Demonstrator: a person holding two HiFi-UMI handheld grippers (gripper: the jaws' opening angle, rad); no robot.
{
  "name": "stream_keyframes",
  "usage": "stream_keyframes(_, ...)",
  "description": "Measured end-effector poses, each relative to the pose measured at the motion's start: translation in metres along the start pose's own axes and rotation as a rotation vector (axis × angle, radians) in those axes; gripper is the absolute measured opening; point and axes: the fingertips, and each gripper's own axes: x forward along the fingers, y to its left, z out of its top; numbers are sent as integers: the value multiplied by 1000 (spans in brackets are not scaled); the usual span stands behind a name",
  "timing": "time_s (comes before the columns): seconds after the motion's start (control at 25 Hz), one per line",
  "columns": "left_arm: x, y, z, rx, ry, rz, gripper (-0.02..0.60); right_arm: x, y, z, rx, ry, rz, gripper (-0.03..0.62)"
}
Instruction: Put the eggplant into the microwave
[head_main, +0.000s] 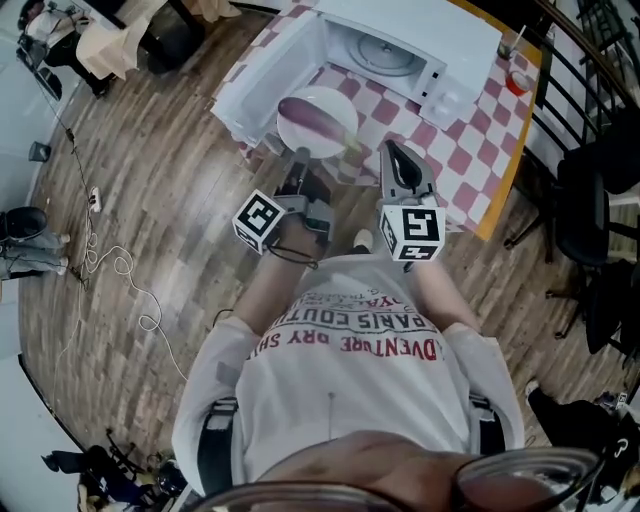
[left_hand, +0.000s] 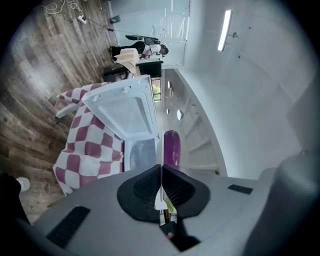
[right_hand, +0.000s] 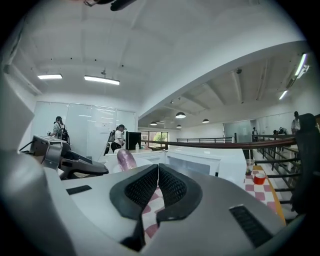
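A purple eggplant (head_main: 315, 115) lies on a white plate (head_main: 298, 138). My left gripper (head_main: 298, 160) is shut on the plate's near rim and holds it in front of the white microwave (head_main: 440, 45), whose door (head_main: 262, 75) stands open to the left. In the left gripper view the plate (left_hand: 161, 150) shows edge-on between the shut jaws of my left gripper (left_hand: 161, 175), with the eggplant (left_hand: 171, 146) beyond. My right gripper (head_main: 393, 152) hovers beside the plate, shut and empty. The right gripper view shows the right gripper (right_hand: 158, 171) shut, the eggplant (right_hand: 126, 159) at left.
The microwave stands on a table with a red-and-white checked cloth (head_main: 470, 150). A red cup (head_main: 517, 82) sits at the table's far right edge beside a dark railing (head_main: 560, 60). Cables (head_main: 100, 265) lie on the wooden floor at left. People stand far off.
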Motion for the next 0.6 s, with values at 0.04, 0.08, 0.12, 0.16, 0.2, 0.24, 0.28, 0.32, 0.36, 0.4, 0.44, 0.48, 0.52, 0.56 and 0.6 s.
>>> stream_keyframes(0.04, 14, 1, -4, 2, -1, 2, 29, 9, -11, 0, -8, 0, 2, 27)
stream_keyframes(0.08, 27, 3, -7, 3, -2, 5, 29, 19, -21, -1, -10, 3, 6, 26)
stream_keyframes(0.12, 40, 5, -10, 2, -3, 8, 29, 27, -30, -3, -9, 9, 10, 26)
stream_keyframes(0.16, 53, 6, -12, -1, -4, 13, 29, 36, -39, -5, -7, 16, 15, 26)
stream_keyframes(0.2, 65, 7, -13, -7, -6, 17, 29, 45, -47, -7, -4, 25, 20, 26)
stream_keyframes(0.24, 76, 9, -15, -14, -6, 23, 29, 52, -54, -10, -3, 35, 25, 26)
stream_keyframes(0.28, 86, 12, -17, -22, -6, 30, 29, 59, -61, -13, 0, 47, 28, 26)
stream_keyframes(0.32, 95, 14, -19, -32, -3, 39, 29, 65, -69, -16, 4, 59, 28, 26)
stream_keyframes(0.36, 104, 18, -21, -43, 1, 50, 29, 71, -76, -19, 8, 70, 27, 26)
stream_keyframes(0.4, 113, 21, -22, -52, 7, 61, 29, 76, -82, -22, 10, 79, 25, 26)
stream_keyframes(0.44, 121, 24, -24, -56, 13, 71, 29, 81, -87, -24, 7, 86, 22, 26)
stream_keyframes(0.48, 129, 27, -25, -56, 20, 82, 29, 86, -92, -27, 3, 92, 20, 26)
stream_keyframes(0.52, 136, 31, -25, -55, 28, 92, 29, 91, -96, -30, 0, 98, 17, 26)
stream_keyframes(0.56, 144, 35, -26, -53, 36, 101, 29, 96, -100, -33, 0, 105, 12, 26)
stream_keyframes(0.6, 152, 38, -26, -53, 45, 109, 29, 101, -105, -37, 4, 113, 6, 26)
